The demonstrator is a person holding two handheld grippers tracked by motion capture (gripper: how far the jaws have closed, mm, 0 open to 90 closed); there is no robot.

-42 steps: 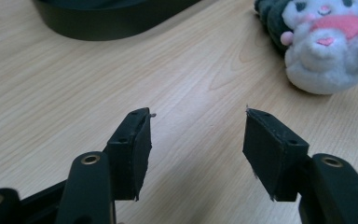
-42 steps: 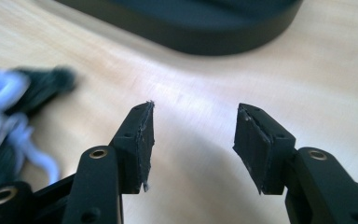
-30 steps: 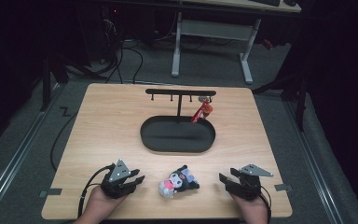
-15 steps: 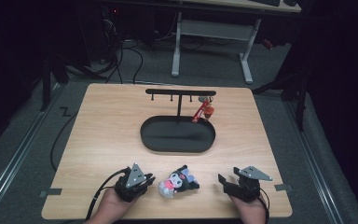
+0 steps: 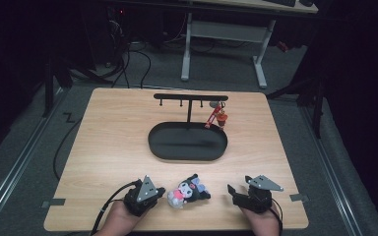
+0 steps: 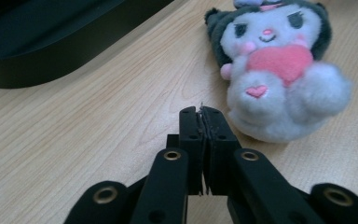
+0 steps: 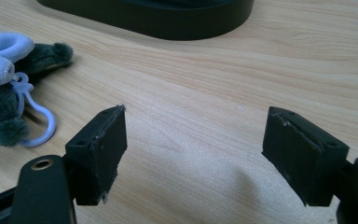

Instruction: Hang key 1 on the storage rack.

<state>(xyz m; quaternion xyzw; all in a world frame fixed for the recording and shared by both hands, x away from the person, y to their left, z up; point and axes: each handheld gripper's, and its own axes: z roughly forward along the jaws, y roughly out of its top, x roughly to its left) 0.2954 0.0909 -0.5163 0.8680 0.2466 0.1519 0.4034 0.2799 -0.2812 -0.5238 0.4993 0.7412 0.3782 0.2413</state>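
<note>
Done: red charm [image 5: 220, 118] hung on rack [image 5: 190, 98], far edge.
Left: plush [image 5: 187, 189] loose, near edge.
L gripper [image 5: 160, 191]: pressed together, beside plush.
R gripper [image 5: 232, 192]: spread, empty.

Wooden table [image 5: 108, 147] mid-frame, bearing black oval tray [image 5: 187, 141] with rack [image 5: 191, 98] at centre, plush toy [image 5: 188, 190] near bottom edge.

Your left gripper [image 6: 203, 114] has its jaws pressed together, while your right gripper [image 7: 193, 140] holds its jaws spread wide, both low near you.
</note>
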